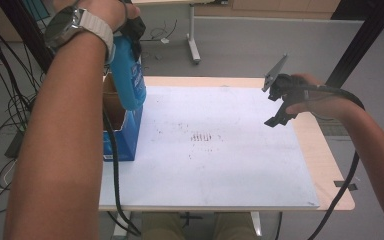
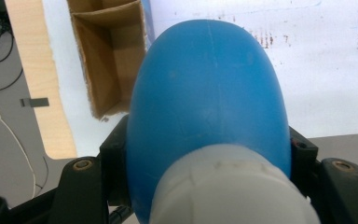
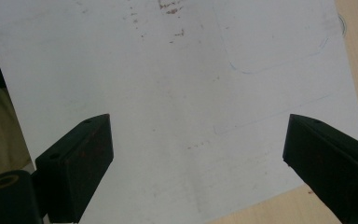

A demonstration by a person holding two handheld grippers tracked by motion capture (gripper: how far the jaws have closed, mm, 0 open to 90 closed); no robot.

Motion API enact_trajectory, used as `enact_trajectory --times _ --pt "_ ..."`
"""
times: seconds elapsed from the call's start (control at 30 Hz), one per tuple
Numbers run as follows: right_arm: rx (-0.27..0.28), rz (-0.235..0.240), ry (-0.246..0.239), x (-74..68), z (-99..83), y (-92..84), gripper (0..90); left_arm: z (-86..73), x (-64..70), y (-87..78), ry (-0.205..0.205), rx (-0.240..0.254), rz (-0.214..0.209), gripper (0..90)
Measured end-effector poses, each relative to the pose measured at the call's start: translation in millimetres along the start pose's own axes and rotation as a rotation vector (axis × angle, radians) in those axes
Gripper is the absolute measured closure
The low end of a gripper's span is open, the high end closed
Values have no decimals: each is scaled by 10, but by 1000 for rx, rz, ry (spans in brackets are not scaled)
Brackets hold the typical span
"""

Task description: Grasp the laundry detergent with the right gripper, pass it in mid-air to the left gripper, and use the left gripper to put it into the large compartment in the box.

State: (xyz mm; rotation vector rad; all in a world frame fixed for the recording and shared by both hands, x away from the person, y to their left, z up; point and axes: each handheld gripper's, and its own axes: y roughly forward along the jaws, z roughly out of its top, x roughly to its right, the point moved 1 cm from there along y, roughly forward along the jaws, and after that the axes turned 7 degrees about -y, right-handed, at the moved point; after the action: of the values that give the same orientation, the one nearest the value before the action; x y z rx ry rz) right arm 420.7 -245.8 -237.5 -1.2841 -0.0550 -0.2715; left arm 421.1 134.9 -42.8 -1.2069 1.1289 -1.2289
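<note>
- The tabletop [image 1: 325,165] is pale wood, and a big white sheet [image 1: 220,165] with faint dark specks covers most of it. It lies under both tools.
- An open cardboard box [image 1: 122,131] with blue printed sides stands on the sheet's left edge, just below the left tool. In the left gripper view its brown inside [image 2: 109,56] lies ahead of the tool, up and to the left of what the tool carries.
- A blue bottle [image 1: 128,77] with a white cap hangs above the box opening, clear of the sheet. The left tool [image 2: 209,154] pinches it: the black jaws press on either side of the bottle's [image 2: 209,93] body near the cap. The bottle's bottom end points away from the tool, down toward the box.
- The left tool [image 1: 135,27] sits up high in the person's raised left hand, whose wrist wears a watch [image 1: 62,27].
- The right tool [image 1: 280,105] hovers above the sheet's right part, well apart from the bottle and the box. Its jaws are spread wide with nothing between them [image 3: 198,154], just the white sheet beneath.
</note>
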Motion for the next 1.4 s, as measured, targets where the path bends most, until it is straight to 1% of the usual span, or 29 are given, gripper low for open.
enact_trajectory --times 0.1,0.23,0.33,0.4,0.53,0.6,0.67,0.9,1.07,1.2,1.23,1.27,1.33,1.4 --pt "-8 -1 3 -6 2 6 83 -3 -28 -10 -6 4 2 378" --pt "-7 -3 8 -14 5 2 82 4 -71 -23 -9 10 0 377" --pt "-6 -5 6 -18 1 -3 82 15 -99 -29 -10 15 6 378" --pt "-4 -5 10 -17 -9 0 82 23 -119 -30 -15 28 9 377" --pt "-1 -3 20 -12 -31 9 82 43 -163 -17 -24 27 20 378" --pt "-2 -1 26 -10 -40 12 82 57 -190 -13 -28 29 18 378" --pt "-3 -1 31 -8 -47 12 82 74 -220 -4 -34 35 14 377" --pt "-9 4 43 9 -66 37 82 134 -296 57 -45 26 19 377" --pt "-16 5 50 22 -84 49 82 164 -363 95 -56 39 17 378" --pt "-20 8 56 29 -94 74 82 193 -410 129 -65 42 25 377" --pt "-24 9 57 29 -95 81 82 199 -419 136 -62 37 30 377" --pt "-26 10 57 29 -96 87 82 204 -429 141 -65 42 30 377" --pt "-25 10 58 30 -94 86 82 211 -452 152 -66 36 28 378" --pt "-27 8 62 31 -92 82 83 220 -473 163 -67 40 25 377"
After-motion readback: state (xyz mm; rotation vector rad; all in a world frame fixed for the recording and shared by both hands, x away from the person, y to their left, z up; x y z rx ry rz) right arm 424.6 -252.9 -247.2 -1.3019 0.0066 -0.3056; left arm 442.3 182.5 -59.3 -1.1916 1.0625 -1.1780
